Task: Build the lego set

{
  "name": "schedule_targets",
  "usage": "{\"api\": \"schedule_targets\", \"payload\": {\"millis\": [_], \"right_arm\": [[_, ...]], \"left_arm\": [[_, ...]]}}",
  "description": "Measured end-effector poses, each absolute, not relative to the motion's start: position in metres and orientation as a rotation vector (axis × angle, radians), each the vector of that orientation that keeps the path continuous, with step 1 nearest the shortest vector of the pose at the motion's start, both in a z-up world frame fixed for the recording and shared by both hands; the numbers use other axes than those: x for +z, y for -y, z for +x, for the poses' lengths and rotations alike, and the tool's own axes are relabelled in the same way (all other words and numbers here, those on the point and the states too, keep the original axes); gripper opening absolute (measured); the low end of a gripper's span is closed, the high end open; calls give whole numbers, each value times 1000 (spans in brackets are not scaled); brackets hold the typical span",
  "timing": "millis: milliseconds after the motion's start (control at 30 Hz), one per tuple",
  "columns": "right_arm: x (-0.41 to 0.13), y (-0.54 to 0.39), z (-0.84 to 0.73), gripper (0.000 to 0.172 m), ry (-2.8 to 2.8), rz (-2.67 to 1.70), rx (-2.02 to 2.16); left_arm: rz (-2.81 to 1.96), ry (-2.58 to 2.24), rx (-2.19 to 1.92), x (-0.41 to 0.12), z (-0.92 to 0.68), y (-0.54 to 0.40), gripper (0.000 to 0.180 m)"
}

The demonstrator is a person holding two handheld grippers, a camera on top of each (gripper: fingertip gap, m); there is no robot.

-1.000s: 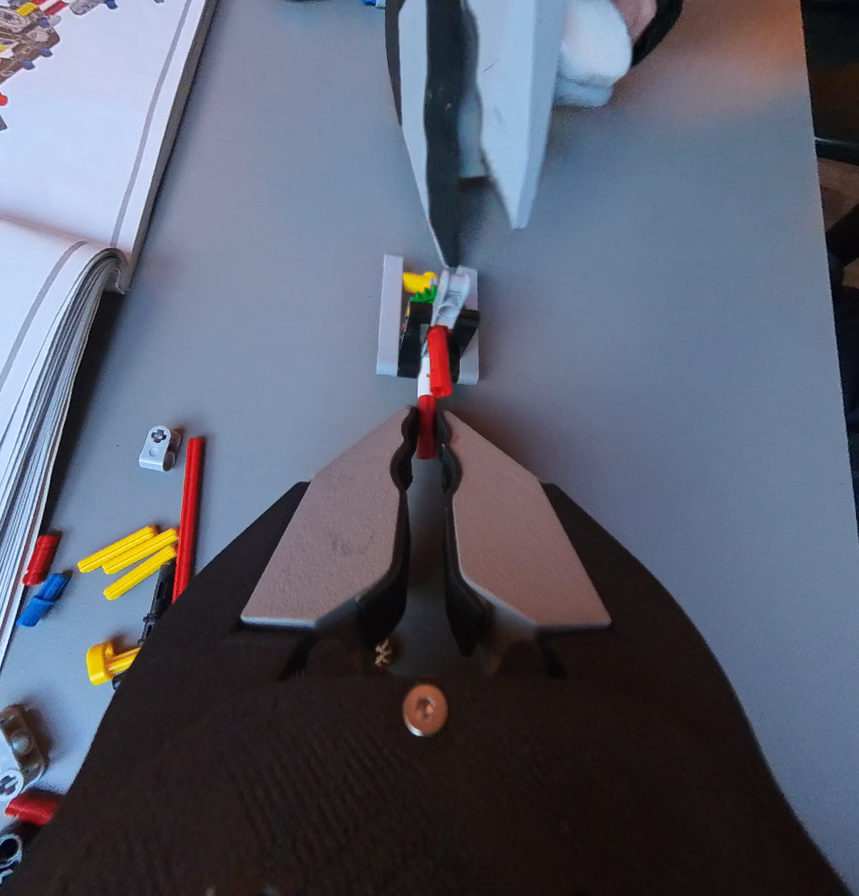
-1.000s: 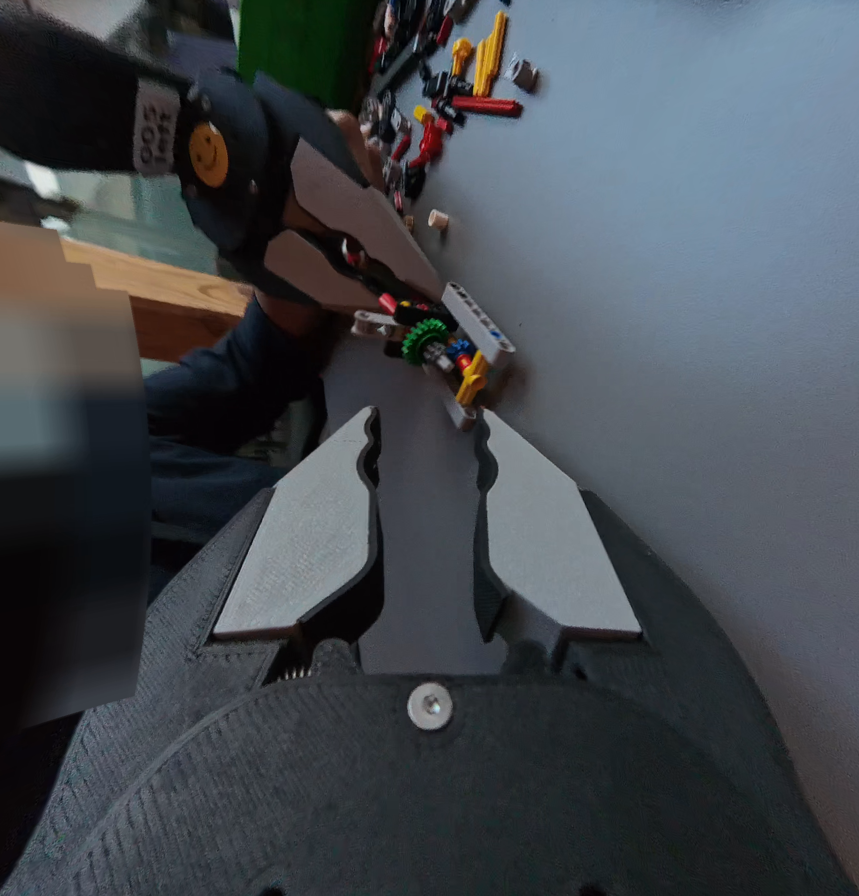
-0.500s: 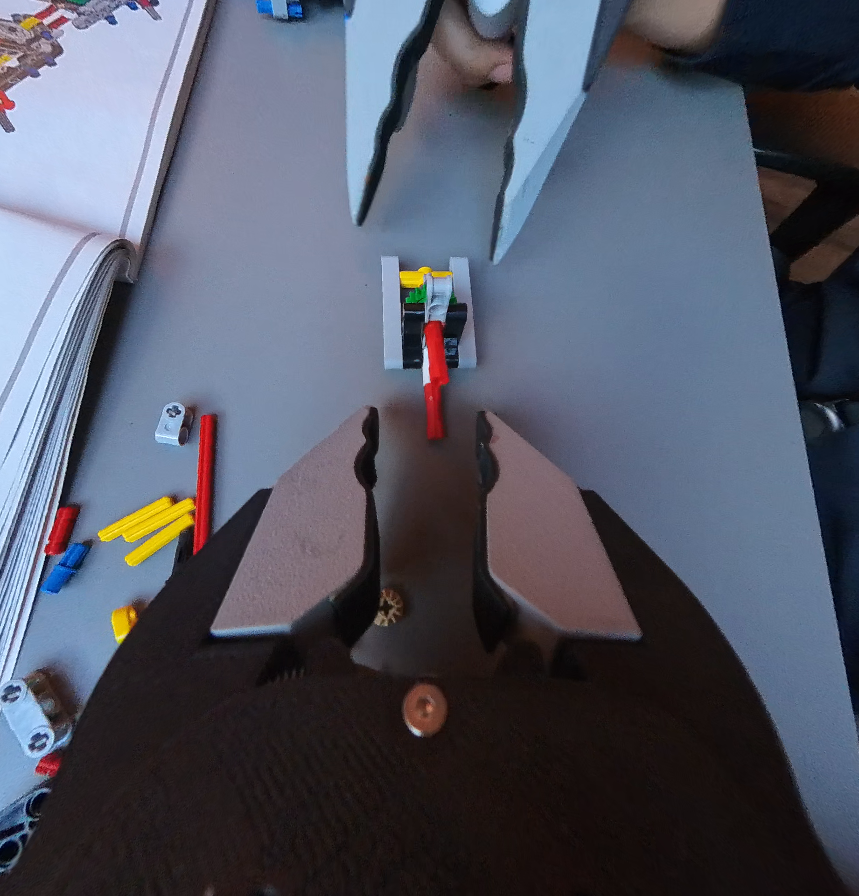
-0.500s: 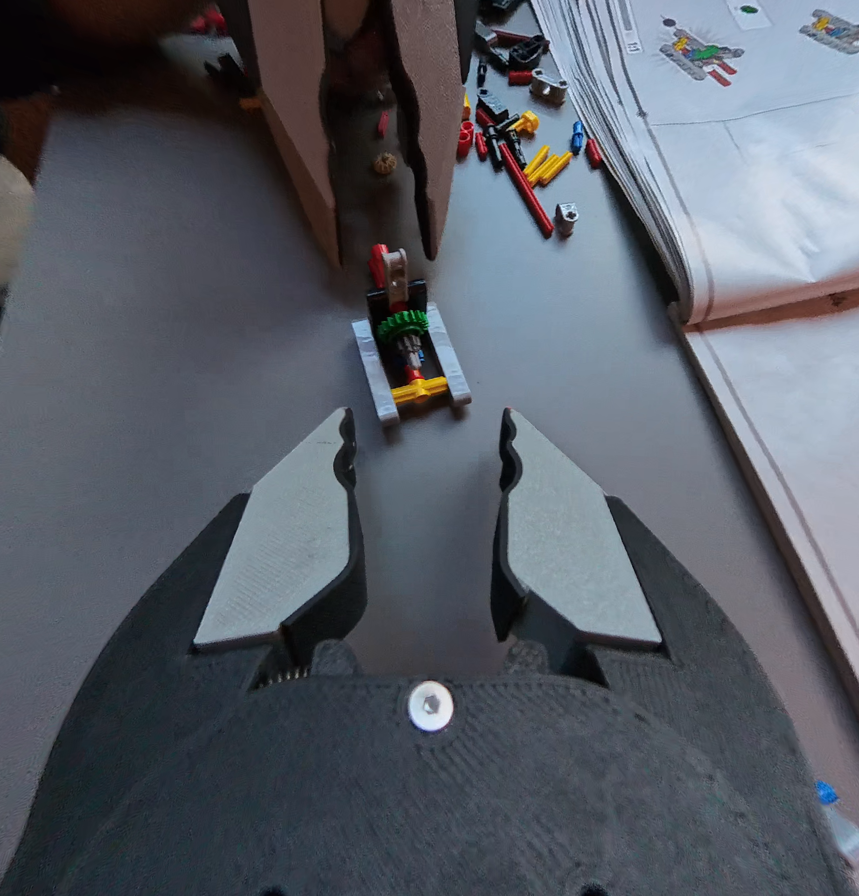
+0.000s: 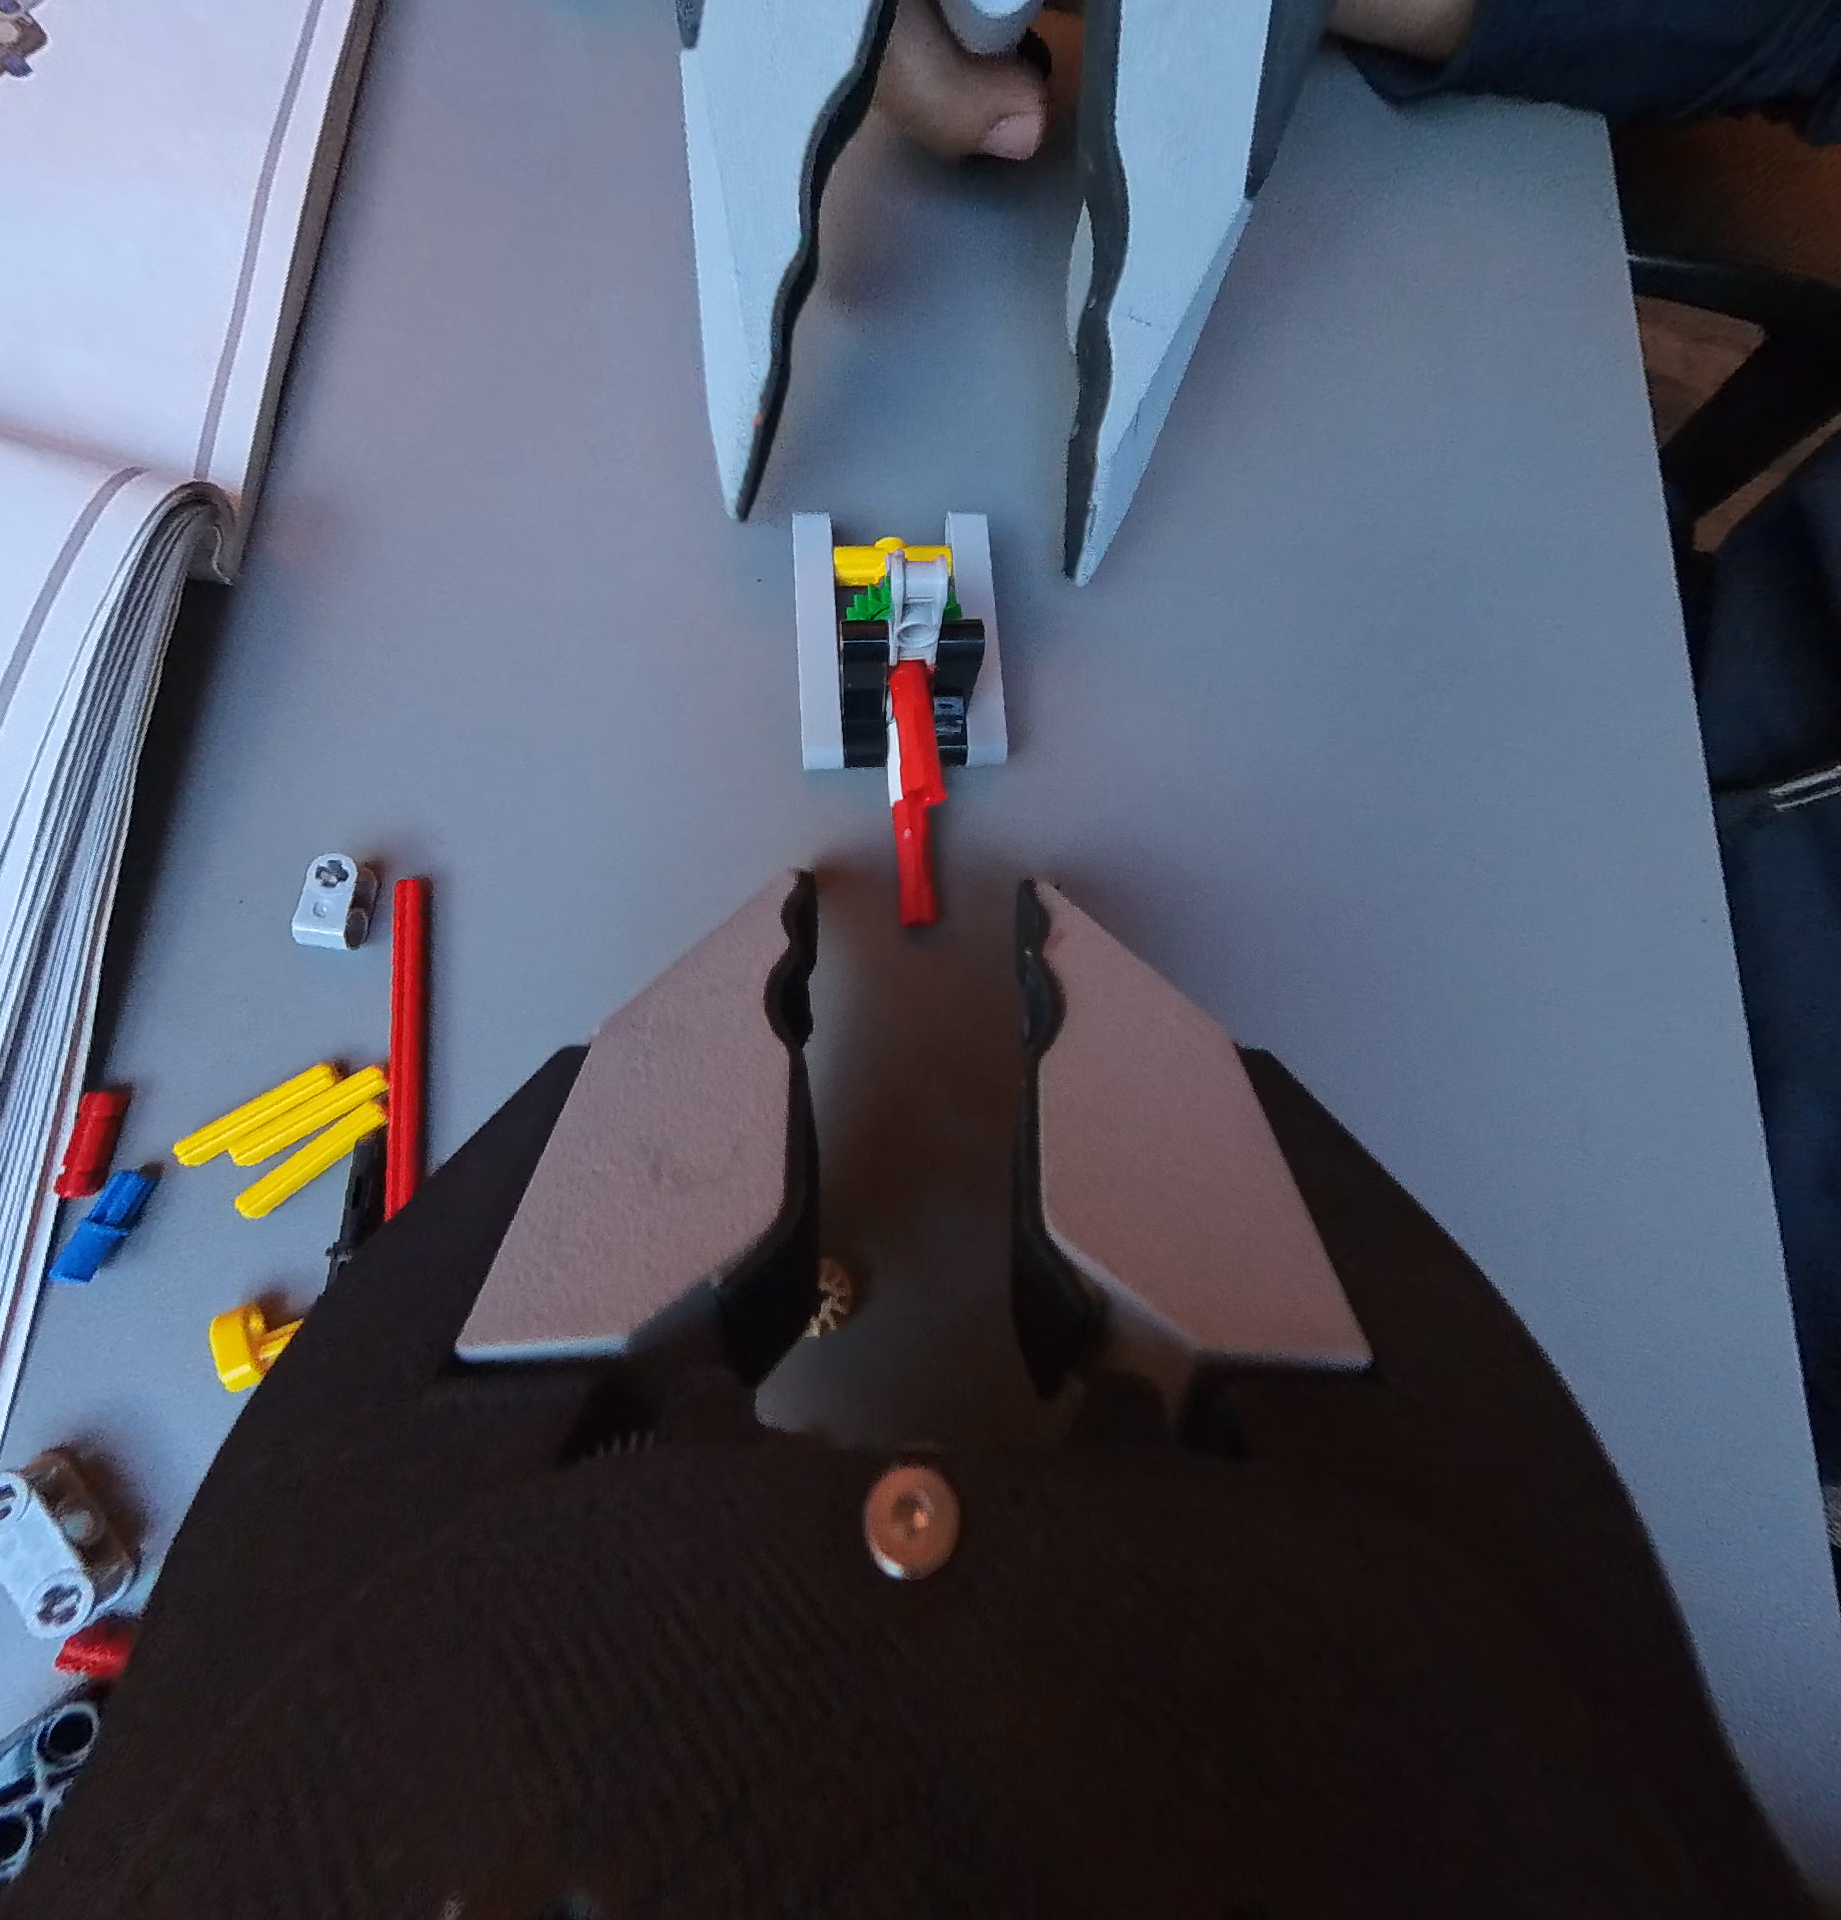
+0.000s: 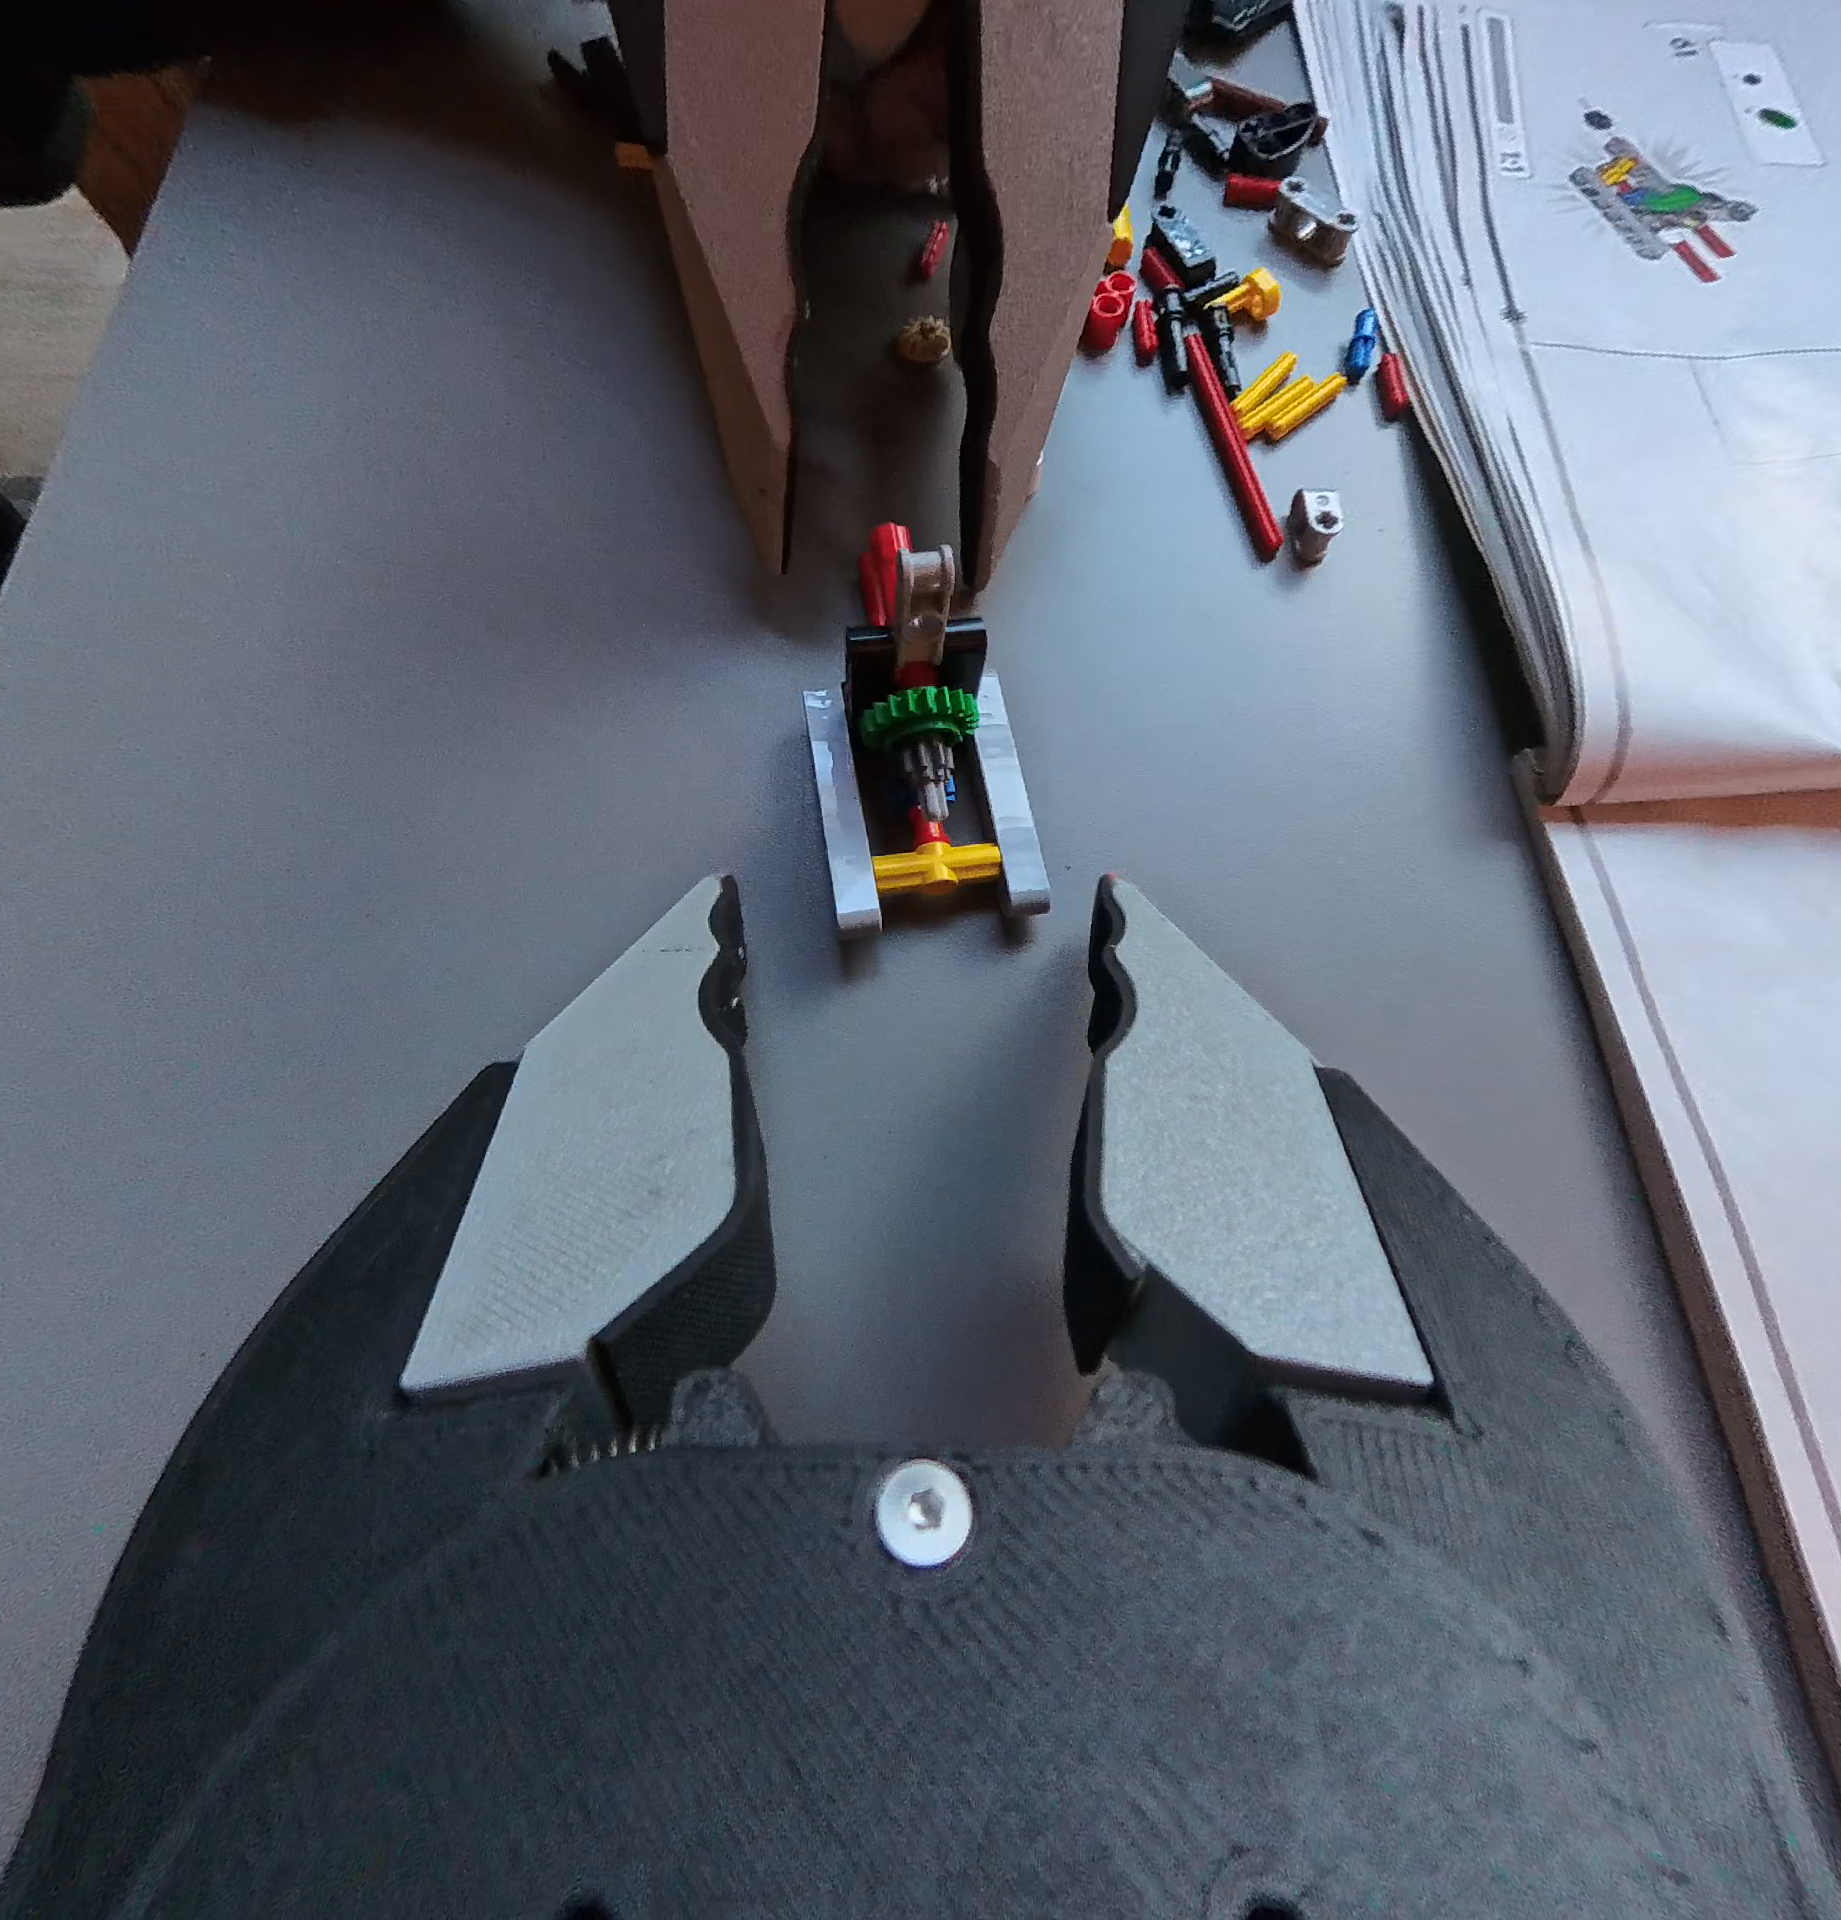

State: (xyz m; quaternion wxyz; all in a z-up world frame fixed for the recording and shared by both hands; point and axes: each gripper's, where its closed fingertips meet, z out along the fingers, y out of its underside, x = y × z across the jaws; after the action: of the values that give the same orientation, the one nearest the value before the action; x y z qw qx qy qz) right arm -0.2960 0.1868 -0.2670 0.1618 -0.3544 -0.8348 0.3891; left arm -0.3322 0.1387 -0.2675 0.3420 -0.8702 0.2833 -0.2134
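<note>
A small toy-brick assembly [image 5: 900,655] lies on the grey table [image 5: 1311,831] between my two grippers. It has two grey beams, a black frame, a green gear [image 6: 916,717], a yellow cross piece [image 6: 935,868] and a red axle [image 5: 916,831] sticking out towards my left gripper. My left gripper [image 5: 916,904] is open and empty, with the axle's tip just in front of its fingertips, touching neither. My right gripper [image 6: 916,904] is open wide and empty, just short of the yellow end. Each gripper also shows in the other's view: the right gripper [image 5: 905,540] and the left gripper [image 6: 885,566].
An open instruction book [image 5: 85,416] lies along one side of the table [image 6: 1674,468]. Loose parts lie beside it: a long red axle [image 5: 407,1039], yellow pins [image 5: 292,1132], a grey connector [image 5: 329,902], red and blue pins. A tan gear [image 6: 926,338] lies under the left gripper. The tips of one gripper are about 7 centimetres away from the tips of the other. Between my left fingertips and the grey connector [image 5: 329,902] there is roughly 8 centimetres. The right camera catches it too, in the right wrist view [image 6: 1321,516].
My left gripper let go of the red axle, opened and drew back. My right gripper swung round from a tilted pose to face the assembly and opened wider. The assembly now lies flat on the table.
</note>
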Motion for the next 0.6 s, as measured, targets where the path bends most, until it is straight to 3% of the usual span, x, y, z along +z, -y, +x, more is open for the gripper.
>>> {"api": "schedule_targets", "payload": {"millis": [267,467,600], "right_arm": [[-273,-186,-298,64,2408,-1017,1065],[-271,-185,-301,60,2387,-1009,1065],[-260,-182,-303,55,2340,-1002,1155]], "left_arm": [[-2187,-745,-516,-253,-330,-144,32],[-2079,-708,-527,-233,-326,-149,5],[-2111,-702,-534,-241,-326,-150,6]]}}
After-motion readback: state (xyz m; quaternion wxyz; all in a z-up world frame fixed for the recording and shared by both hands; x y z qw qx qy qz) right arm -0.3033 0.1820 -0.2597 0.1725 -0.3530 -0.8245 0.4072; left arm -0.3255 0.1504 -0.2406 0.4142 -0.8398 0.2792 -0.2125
